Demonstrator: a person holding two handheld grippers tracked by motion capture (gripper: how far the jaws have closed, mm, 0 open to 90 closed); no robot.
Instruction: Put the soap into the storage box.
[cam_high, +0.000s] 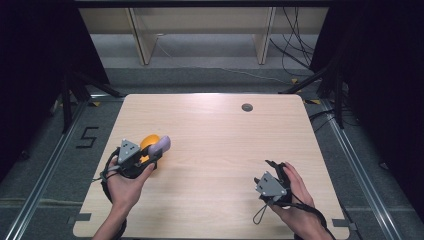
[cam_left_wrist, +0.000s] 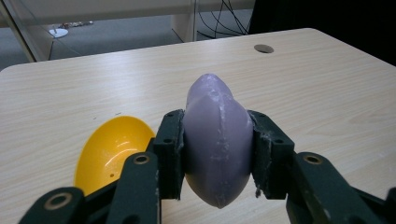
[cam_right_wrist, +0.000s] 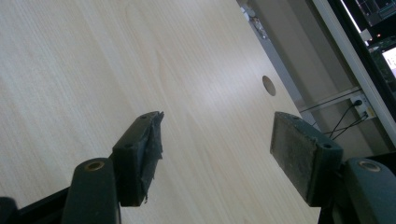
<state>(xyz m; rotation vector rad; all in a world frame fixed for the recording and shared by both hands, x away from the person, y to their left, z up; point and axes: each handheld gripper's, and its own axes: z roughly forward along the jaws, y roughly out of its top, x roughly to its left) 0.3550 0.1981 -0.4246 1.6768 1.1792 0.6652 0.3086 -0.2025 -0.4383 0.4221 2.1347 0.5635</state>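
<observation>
Tabletop (cam_high: 215, 150) of pale wood is stretching out beyond both pairs of jaws, with a small round cable hole (cam_high: 247, 107) lying far ahead of them near the far edge. Next in size, the left gripper (cam_high: 152, 152) is clamping a purple egg-shaped half shell (cam_left_wrist: 217, 140) squarely between its pads, which are pressing on the shell's two flanks; the shell's long axis is running straight out along the jaws, its narrower tip pointing away from them and its rounded end toward the hand. Just beside the left-hand jaw in the left gripper view, a yellow half shell (cam_left_wrist: 112, 151) is lying on the table with its hollow facing up, its long axis also running roughly along the jaws. It looks as if the coming move is turning on this: the yellow half is sitting just sideways of the purple one, and the left hand is far nearer. The right gripper (cam_high: 272, 167) is resting well apart, jaws standing open on nothing, with bare wood ahead of them and nothing blocking the way.
</observation>
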